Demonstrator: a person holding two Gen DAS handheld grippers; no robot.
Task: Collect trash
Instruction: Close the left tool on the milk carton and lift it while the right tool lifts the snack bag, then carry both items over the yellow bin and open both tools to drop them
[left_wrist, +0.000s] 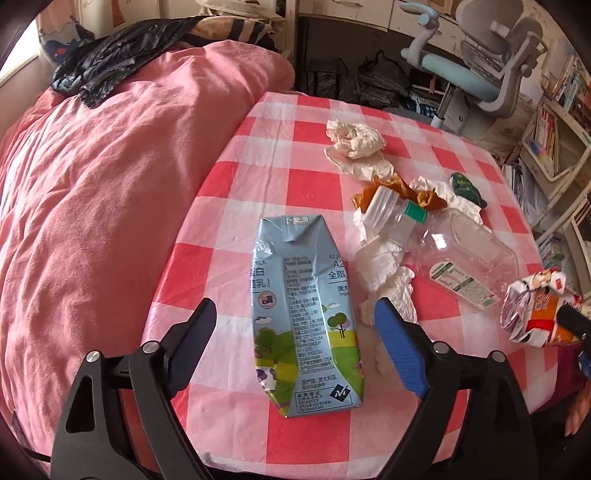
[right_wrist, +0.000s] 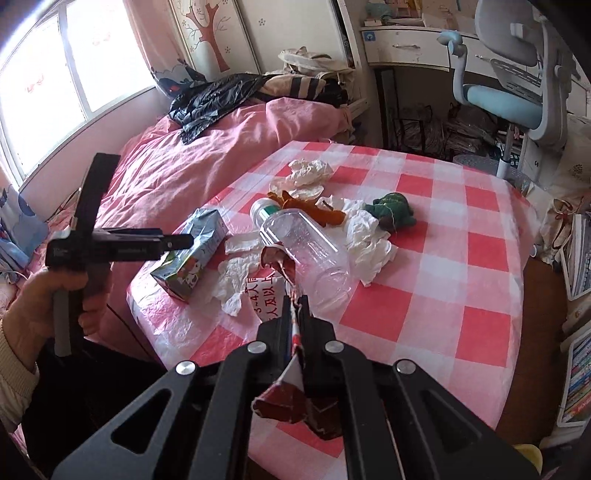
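A flattened blue milk carton (left_wrist: 303, 314) lies on the pink checked table (left_wrist: 295, 155), between the open jaws of my left gripper (left_wrist: 295, 314), which hovers over it. It also shows in the right wrist view (right_wrist: 192, 254) with the left gripper (right_wrist: 177, 242) above it. My right gripper (right_wrist: 294, 302) is shut on a crushed red and white carton (right_wrist: 291, 391), which also shows in the left wrist view (left_wrist: 535, 306). A clear plastic bottle (left_wrist: 458, 251) with a green cap, white tissues (left_wrist: 384, 266), orange wrapper (left_wrist: 399, 188) and a green wrapper (left_wrist: 465, 188) lie on the table.
A bed with a pink duvet (left_wrist: 92, 203) and a black bag (left_wrist: 110, 62) lies left of the table. A blue desk chair (left_wrist: 491, 66) and bookshelves (left_wrist: 554, 147) stand at the far right.
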